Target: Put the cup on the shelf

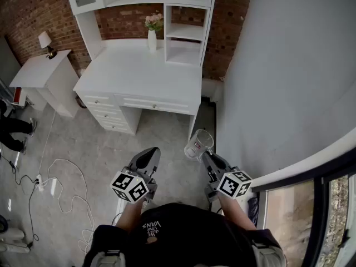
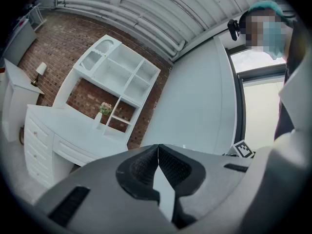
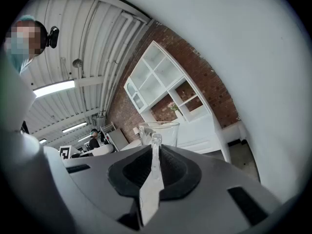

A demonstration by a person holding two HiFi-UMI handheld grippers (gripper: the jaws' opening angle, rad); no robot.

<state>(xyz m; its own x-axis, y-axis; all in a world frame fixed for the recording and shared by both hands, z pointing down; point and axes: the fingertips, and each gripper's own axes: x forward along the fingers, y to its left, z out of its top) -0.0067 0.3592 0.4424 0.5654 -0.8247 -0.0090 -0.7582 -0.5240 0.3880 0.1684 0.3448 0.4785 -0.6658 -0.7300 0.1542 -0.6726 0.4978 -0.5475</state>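
The left hand-held gripper (image 1: 151,151) hung well short of the surface (image 1: 139,74), its jaws pressed together on nothing. Further right, equally short of the surface, the cup (image 1: 198,143) was carried tilted in the air, its handle pinched by the right hand-held gripper (image 1: 204,154), jaws nearly closed on that thin loop. The clear glass looked stiff, weighty, slick and breakable, so the handle seemed the soundest hold. The shelf (image 1: 185,38) rose from the surface's far right corner.
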